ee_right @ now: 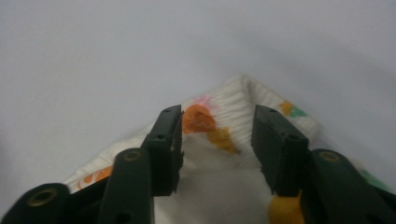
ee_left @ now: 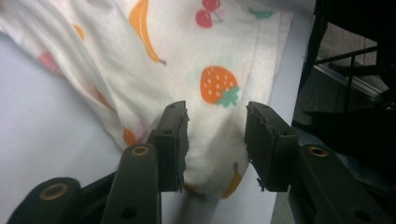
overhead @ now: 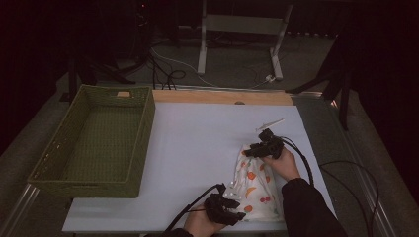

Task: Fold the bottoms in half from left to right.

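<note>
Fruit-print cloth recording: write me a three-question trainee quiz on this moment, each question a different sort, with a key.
1. True or false: the fruit-print cloth lies inside the green basket.
2. Multiple choice: where does the right gripper work? A) at the cloth's far ribbed edge; B) over the basket; C) off the table.
3. Short answer: how do the jaws of the left gripper stand relative to the cloth?

Key:
1. False. It lies on the white table, right of the basket.
2. A. In the right gripper view the ribbed edge sits just past the jaws.
3. Apart, one on each side of a stretch of cloth, not pinching it.
</note>
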{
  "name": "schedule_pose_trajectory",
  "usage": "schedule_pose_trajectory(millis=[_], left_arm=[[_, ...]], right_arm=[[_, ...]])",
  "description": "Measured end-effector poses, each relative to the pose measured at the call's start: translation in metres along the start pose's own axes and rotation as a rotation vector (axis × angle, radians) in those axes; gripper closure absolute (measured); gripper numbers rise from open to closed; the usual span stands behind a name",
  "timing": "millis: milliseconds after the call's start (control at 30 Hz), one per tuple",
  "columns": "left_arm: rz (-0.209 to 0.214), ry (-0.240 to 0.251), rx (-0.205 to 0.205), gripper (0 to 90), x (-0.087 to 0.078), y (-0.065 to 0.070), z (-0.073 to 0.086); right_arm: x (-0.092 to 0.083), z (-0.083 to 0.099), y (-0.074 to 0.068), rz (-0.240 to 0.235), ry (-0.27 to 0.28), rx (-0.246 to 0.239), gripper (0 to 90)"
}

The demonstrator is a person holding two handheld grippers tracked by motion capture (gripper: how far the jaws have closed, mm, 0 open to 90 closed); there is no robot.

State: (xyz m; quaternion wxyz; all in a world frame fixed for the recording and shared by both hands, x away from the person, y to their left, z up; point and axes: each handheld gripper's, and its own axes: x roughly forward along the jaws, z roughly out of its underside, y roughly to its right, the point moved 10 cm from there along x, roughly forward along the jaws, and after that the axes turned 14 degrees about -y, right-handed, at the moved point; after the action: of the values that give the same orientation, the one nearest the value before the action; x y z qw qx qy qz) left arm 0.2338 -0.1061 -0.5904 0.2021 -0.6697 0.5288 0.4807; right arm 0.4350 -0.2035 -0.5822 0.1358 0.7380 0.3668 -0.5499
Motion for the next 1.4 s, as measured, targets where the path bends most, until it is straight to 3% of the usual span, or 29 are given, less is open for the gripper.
schedule_pose_trajectory(millis=[200, 467, 633, 700, 800, 933, 1167, 1400], left_arm=[[-0.009, 0.019, 0.004, 58.3, 0.003, 0.001, 0.001], [-0.017, 0.028, 0.011, 70.8, 0.004, 0.000, 0.000], [-0.005, 0.025, 0.012, 78.2, 0.005, 0.002, -0.002], [-0.002, 0.030, 0.010, 80.6, 0.006, 0.002, -0.002], [0.009, 0.027, 0.004, 81.3, 0.006, 0.002, -0.003], [0.008, 0.028, 0.005, 81.3, 0.006, 0.002, -0.003], [0.010, 0.028, 0.003, 82.5, 0.006, 0.002, -0.003], [0.012, 0.034, 0.003, 85.1, 0.004, 0.001, -0.004]], right_arm=[[0.008, 0.000, -0.006, 0.026, -0.008, -0.025, 47.9], [0.008, -0.001, -0.006, 0.045, 0.008, -0.034, 49.5], [0.008, -0.005, 0.003, 0.112, 0.008, -0.024, 45.7], [0.009, -0.006, 0.003, 0.105, 0.009, -0.026, 47.8], [0.014, -0.004, 0.003, 0.130, -0.008, -0.036, 51.0], [0.013, -0.003, 0.004, 0.104, 0.005, -0.010, 52.1], [0.014, -0.004, 0.003, 0.112, 0.008, -0.017, 54.2], [0.014, -0.003, 0.005, 0.153, -0.011, -0.022, 69.1]])
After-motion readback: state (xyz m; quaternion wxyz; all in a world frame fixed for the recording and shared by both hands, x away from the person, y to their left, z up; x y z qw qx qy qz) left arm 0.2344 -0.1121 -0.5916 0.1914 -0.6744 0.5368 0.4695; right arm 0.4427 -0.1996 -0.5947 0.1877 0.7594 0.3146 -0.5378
